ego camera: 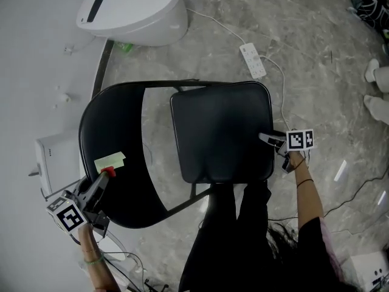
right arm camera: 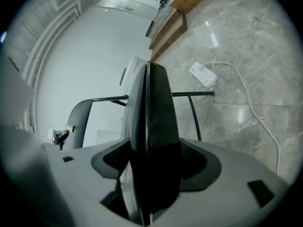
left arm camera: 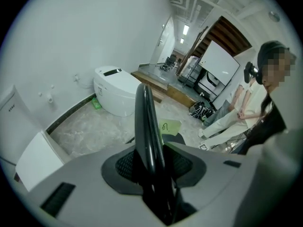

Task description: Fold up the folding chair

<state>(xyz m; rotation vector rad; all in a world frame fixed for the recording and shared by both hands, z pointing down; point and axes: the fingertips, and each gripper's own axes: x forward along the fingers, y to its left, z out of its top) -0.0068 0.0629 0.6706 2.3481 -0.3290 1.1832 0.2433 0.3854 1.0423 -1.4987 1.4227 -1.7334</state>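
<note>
The black folding chair stands open below me, its padded seat (ego camera: 222, 132) at centre and its curved backrest (ego camera: 112, 157) at the left. A pale green note (ego camera: 109, 160) is stuck on the backrest. My left gripper (ego camera: 104, 176) is shut on the backrest's rim; in the left gripper view the rim (left arm camera: 144, 122) runs upright between the pads of the left gripper (left arm camera: 154, 174). My right gripper (ego camera: 267, 139) is at the seat's right edge. In the right gripper view the seat (right arm camera: 154, 108) sits between the wide-open jaws of the right gripper (right arm camera: 149, 169), with a pale gap on the left side.
A white toilet (ego camera: 134, 8) stands against the wall behind the chair. A power strip (ego camera: 253, 59) with its cord lies on the marble floor at the back right. A white box (ego camera: 55, 160) sits left of the backrest. Another person's shoes (ego camera: 377, 102) are at the right.
</note>
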